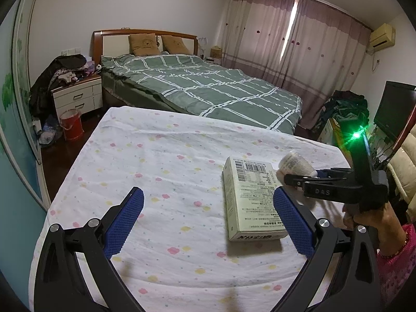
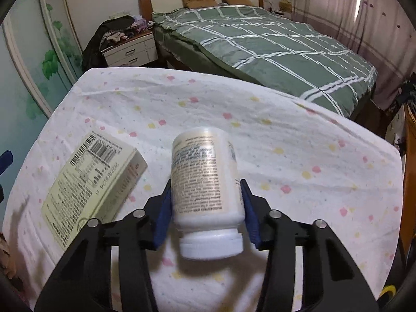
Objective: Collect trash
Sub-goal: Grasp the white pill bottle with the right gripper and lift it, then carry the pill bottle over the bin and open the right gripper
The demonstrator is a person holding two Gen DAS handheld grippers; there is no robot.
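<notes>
A pale green carton [image 1: 249, 197] with a barcode lies flat on the flower-print tablecloth [image 1: 161, 161]; it also shows in the right wrist view [image 2: 91, 182]. My left gripper [image 1: 208, 208] is open over the cloth, its right fingertip beside the carton. My right gripper [image 2: 206, 202] is shut on a white pill bottle [image 2: 205, 182], cap toward the camera, held above the cloth. In the left wrist view the right gripper [image 1: 306, 178] holds the bottle [image 1: 295, 165] just right of the carton.
A bed with a green checked quilt [image 1: 208, 88] stands beyond the table. A white nightstand [image 1: 78, 97] piled with clothes and a red bucket [image 1: 70, 124] sit far left. A TV [image 1: 395, 109] and a cream chair [image 1: 403, 171] are at right.
</notes>
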